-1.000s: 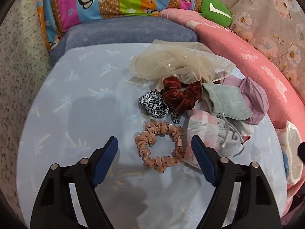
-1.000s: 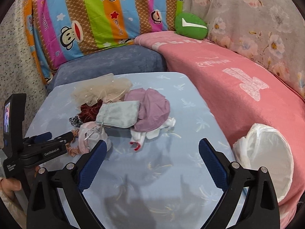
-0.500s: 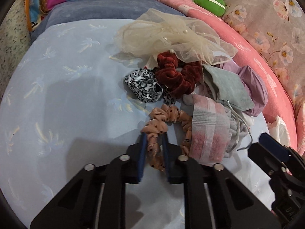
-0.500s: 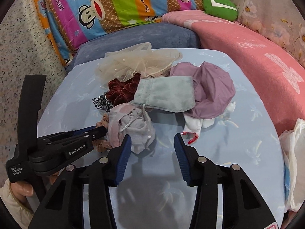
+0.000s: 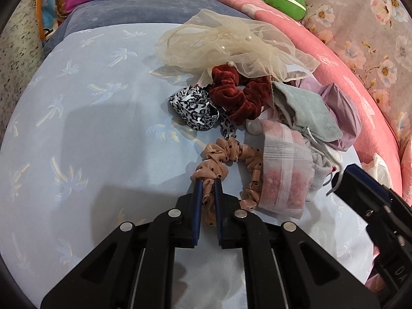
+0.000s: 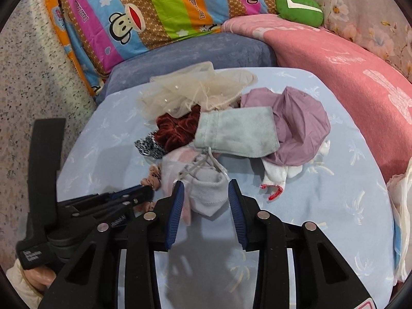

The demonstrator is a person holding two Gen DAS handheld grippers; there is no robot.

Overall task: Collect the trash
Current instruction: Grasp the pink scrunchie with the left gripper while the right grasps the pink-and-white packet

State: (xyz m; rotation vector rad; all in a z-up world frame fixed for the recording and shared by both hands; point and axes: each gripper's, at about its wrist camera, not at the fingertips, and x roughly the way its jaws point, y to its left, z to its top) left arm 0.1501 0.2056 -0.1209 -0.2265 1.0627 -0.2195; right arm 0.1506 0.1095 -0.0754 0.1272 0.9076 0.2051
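A peach dotted scrunchie [image 5: 224, 158] lies at the near edge of a heap of cloth items on the pale blue table [image 5: 90, 128]. My left gripper [image 5: 207, 183] is shut on the scrunchie's near loop, and it also shows in the right wrist view as the left gripper [image 6: 144, 191]. A grey sock [image 6: 207, 193] lies bunched at the heap's front. My right gripper [image 6: 206, 188] straddles it. Its jaws are closing and both pads touch the sock's sides. A pink-and-grey striped sock [image 5: 285, 175] lies beside the scrunchie.
The heap also holds a cream tulle piece [image 5: 231, 43], a dark red velvet scrunchie [image 5: 237, 95], a leopard-print scrunchie [image 5: 195, 108], a pale green pouch [image 6: 237, 134], a lilac cloth [image 6: 301, 128] and a white sock [image 6: 275, 177]. A white bag [image 6: 401, 206] stands at the right edge, by a pink blanket [image 6: 334, 61].
My left jaws closed from wide open onto the peach scrunchie. My right gripper moved in to the heap and its jaws narrowed around the grey sock.
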